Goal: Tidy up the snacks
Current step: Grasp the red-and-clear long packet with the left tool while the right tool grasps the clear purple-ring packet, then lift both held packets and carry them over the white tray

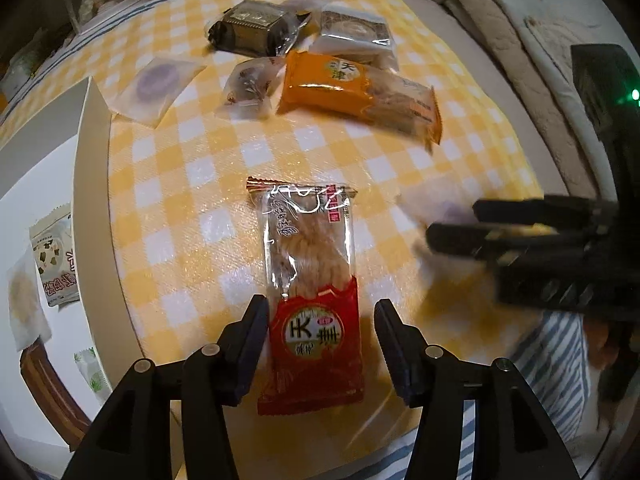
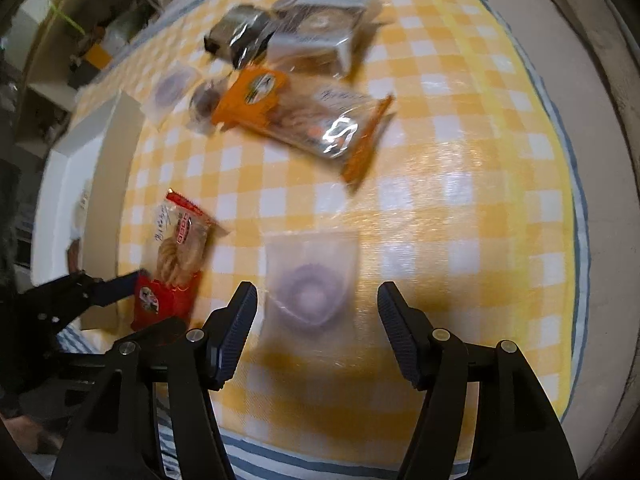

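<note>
A yellow-checked desk [image 1: 208, 184] is seen. The left claw [image 1: 320, 344] is held apart around the red snack packet [image 1: 310, 300], bottom centre. The right claw [image 2: 318, 328] is spread apart over a frosted purple-pastry pouch [image 2: 310, 280], lower centre.

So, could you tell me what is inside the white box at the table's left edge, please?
The white box shows a grey-green snack packet, a pale round pastry and a green-printed wrapper; its wall hides the rest.
</note>
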### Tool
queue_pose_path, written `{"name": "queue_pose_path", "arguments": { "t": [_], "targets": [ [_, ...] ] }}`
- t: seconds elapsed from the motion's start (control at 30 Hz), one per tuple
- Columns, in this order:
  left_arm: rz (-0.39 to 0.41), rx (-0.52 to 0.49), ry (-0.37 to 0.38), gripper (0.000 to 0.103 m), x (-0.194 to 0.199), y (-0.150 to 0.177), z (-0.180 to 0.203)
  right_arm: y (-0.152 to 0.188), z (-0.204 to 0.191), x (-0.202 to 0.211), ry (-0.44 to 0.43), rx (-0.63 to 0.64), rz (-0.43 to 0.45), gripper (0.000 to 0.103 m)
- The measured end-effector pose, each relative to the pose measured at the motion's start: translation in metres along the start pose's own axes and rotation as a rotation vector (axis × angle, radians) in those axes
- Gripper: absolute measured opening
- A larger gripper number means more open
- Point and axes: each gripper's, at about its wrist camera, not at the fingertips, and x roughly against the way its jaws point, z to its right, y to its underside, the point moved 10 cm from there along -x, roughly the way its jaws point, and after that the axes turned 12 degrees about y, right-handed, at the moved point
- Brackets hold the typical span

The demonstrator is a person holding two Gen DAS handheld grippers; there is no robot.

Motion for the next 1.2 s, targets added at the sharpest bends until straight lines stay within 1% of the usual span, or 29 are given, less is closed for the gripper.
{"name": "queue_pose_path", "arguments": {
  "t": [0.03,0.13,0.17,0.2,0.23,0.3,0.43,0.53,0.73,0.97,1.1,1.2],
  "targets": [
    [0.022,0.026,-0.008,0.054,-0.002,-0.003,-0.001,0.001,-0.003,-0.004,0.022,0.005,-0.006,0.064],
    [0.025,0.045,-0.018,0.053,-0.008,-0.007,-0.004,0.001,-0.009,-0.013,0.107,0.011,-0.010,0.065],
    [0.024,0.048,-0.020,0.052,-0.009,-0.007,-0.004,0.001,-0.011,-0.014,0.125,0.012,-0.004,0.062],
    [0.022,0.051,-0.026,0.052,-0.011,-0.008,-0.005,0.000,-0.012,-0.014,0.136,0.012,0.000,0.054],
    [0.018,0.053,-0.030,0.051,-0.012,-0.008,-0.006,-0.001,-0.012,-0.014,0.144,0.009,0.002,0.050],
    [0.007,0.061,-0.034,0.042,-0.016,-0.006,-0.007,-0.002,-0.017,-0.014,0.145,0.010,0.009,0.049],
    [0.033,0.075,-0.031,0.040,-0.012,-0.009,-0.006,-0.004,-0.022,-0.009,0.143,0.013,0.030,0.046],
    [0.079,0.075,-0.010,0.040,-0.001,-0.013,-0.004,-0.009,-0.022,0.000,0.136,0.001,0.059,0.046],
    [0.172,0.081,0.027,0.039,0.037,-0.024,-0.004,-0.025,-0.024,0.036,0.114,-0.030,0.149,0.046],
    [0.283,0.081,0.030,0.039,0.102,-0.030,-0.020,-0.039,-0.030,0.088,0.069,-0.059,0.304,0.046],
    [0.341,0.094,0.033,0.040,0.142,-0.021,-0.030,-0.042,-0.037,0.119,0.042,-0.072,0.388,0.046],
    [0.377,0.092,0.015,0.040,0.171,-0.013,-0.040,-0.046,-0.044,0.136,0.029,-0.079,0.440,0.046]
  ]
}}
